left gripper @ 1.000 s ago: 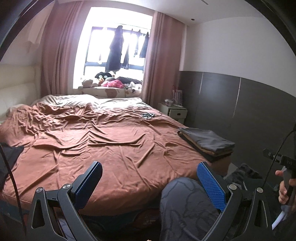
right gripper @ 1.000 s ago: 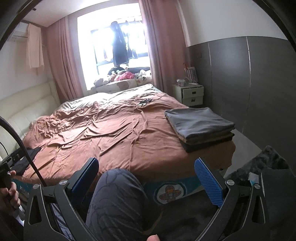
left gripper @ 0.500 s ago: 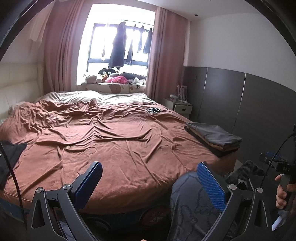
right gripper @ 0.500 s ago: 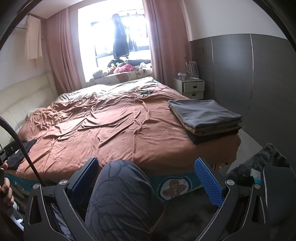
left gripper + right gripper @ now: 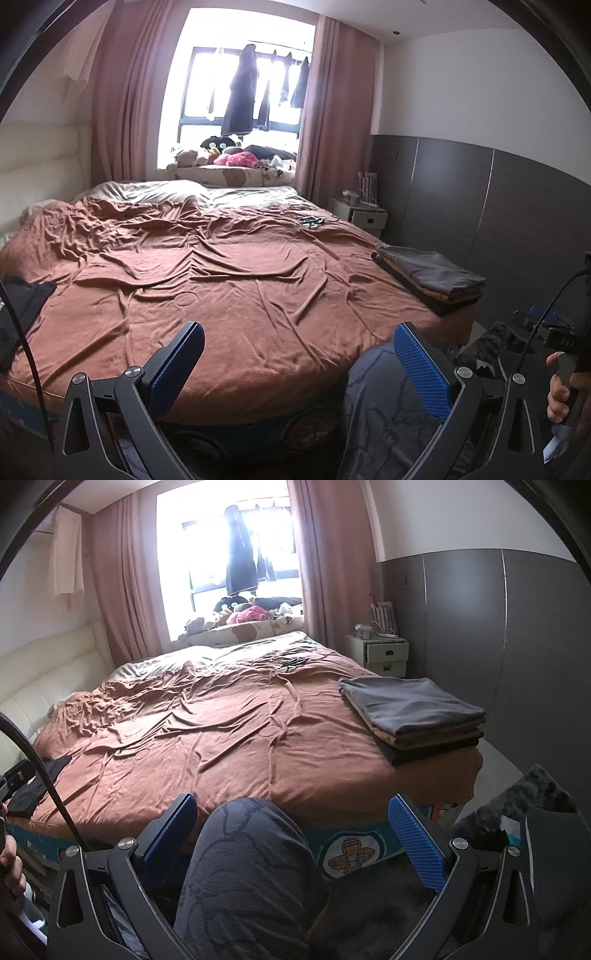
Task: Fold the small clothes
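Folded clothes (image 5: pixel 413 712) lay stacked at the bed's (image 5: pixel 229 746) right corner, a dark unfolded garment (image 5: pixel 22 299) waited at its left edge, and both left gripper (image 5: pixel 299 354) and right gripper (image 5: pixel 295 830) hung spread and empty.

Folded stack (image 5: pixel 413 709) – grey top, tan, black beneath – bed's right edge; dark garment (image 5: pixel 26 299) unfolded, left edge.

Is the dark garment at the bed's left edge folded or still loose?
Loose: the dark garment lies rumpled with uneven edges, unlike the squared folded stack.
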`<state>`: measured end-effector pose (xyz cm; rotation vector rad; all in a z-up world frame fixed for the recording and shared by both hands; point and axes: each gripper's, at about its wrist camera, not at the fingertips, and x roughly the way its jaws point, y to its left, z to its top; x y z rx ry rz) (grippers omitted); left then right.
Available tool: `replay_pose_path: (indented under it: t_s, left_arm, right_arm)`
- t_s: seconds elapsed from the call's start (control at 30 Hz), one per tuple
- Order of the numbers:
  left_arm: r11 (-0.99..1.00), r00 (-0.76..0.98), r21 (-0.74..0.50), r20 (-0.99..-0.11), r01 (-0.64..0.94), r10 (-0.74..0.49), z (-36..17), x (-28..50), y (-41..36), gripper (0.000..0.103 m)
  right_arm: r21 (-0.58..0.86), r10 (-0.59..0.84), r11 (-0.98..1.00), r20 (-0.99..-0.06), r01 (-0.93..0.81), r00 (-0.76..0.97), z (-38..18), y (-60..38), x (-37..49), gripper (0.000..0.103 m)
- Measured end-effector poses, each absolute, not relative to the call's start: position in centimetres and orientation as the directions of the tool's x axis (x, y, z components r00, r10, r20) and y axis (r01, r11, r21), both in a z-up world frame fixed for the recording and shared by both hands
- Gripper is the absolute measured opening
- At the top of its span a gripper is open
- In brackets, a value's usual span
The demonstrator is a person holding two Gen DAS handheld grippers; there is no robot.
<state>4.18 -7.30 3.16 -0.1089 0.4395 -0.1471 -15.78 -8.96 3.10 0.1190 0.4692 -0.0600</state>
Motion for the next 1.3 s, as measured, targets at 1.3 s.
replay_pose_path:
  t_s: [1.3]
  left_arm:
    - [0.983,0.897,-0.135,-0.41,0.122,-0.167,3.7,3.35,-6.76,0.103]
  right_arm:
    - [0.103,-0.016,0.992,-0.452,0.069,0.892,3.74,-9.02,-15.43,0.103]
